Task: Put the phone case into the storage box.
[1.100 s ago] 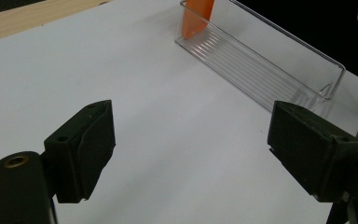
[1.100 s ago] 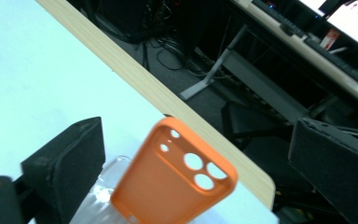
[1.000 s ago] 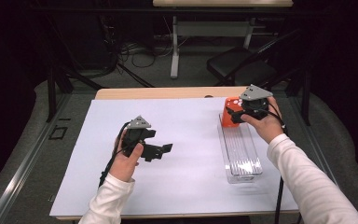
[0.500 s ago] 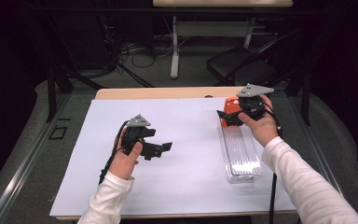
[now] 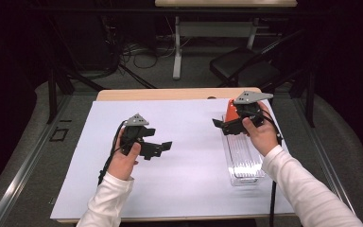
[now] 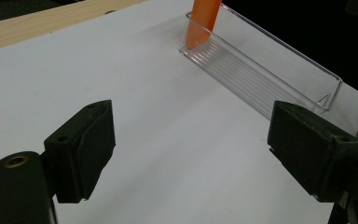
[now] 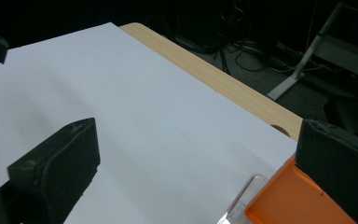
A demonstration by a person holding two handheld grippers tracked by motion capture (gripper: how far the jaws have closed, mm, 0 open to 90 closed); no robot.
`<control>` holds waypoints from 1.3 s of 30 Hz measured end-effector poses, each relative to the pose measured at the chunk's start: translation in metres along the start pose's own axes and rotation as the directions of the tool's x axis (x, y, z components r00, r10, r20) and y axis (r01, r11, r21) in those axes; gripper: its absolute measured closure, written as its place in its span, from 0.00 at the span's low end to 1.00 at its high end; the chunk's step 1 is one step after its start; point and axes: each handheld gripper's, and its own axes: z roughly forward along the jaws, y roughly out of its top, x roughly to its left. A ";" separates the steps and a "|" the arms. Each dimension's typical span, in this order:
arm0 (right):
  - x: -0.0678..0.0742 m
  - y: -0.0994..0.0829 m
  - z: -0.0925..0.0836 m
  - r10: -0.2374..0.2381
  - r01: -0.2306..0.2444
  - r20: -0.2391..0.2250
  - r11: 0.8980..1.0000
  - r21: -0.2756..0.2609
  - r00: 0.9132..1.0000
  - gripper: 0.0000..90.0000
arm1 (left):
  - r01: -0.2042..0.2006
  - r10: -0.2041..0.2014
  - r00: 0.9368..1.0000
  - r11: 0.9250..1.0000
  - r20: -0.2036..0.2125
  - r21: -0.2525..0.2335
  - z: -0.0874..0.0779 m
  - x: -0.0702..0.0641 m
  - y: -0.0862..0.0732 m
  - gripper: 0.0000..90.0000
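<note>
A long clear plastic tray [image 5: 244, 158] lies on the right side of the white sheet [image 5: 184, 189]. An orange piece [image 5: 230, 111] stands upright in the tray's far end. My right gripper [image 5: 221, 126] hovers over that end, pointing left, jaws open and empty. In the right gripper view the orange piece [image 7: 289, 203] sits low, beside the right jaw, untouched by my right gripper [image 7: 200, 158]. My left gripper [image 5: 163, 148] rests mid-sheet, pointing right toward the tray, open with nothing between its jaws. The left gripper view shows my left gripper [image 6: 191, 154], the tray [image 6: 261, 70] and the orange piece [image 6: 203, 23] ahead.
The sheet covers a wooden table whose bare far edge [image 5: 170, 93] shows. Beyond it on the floor are a dark chair [image 5: 246, 71], a white table leg [image 5: 176, 52] and cables [image 5: 132, 49]. A metal rail [image 5: 23, 170] runs along the left.
My right gripper has shifted left and slightly up from over the orange piece, its jaws now past the tray's left wall. The left gripper has stayed put.
</note>
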 end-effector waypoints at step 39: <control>0.059 -0.056 -0.011 0.028 -0.035 -0.123 0.998 -0.058 0.992 0.00 | -0.012 0.013 1.000 1.000 -0.026 0.012 -0.007 0.002 -0.002 0.17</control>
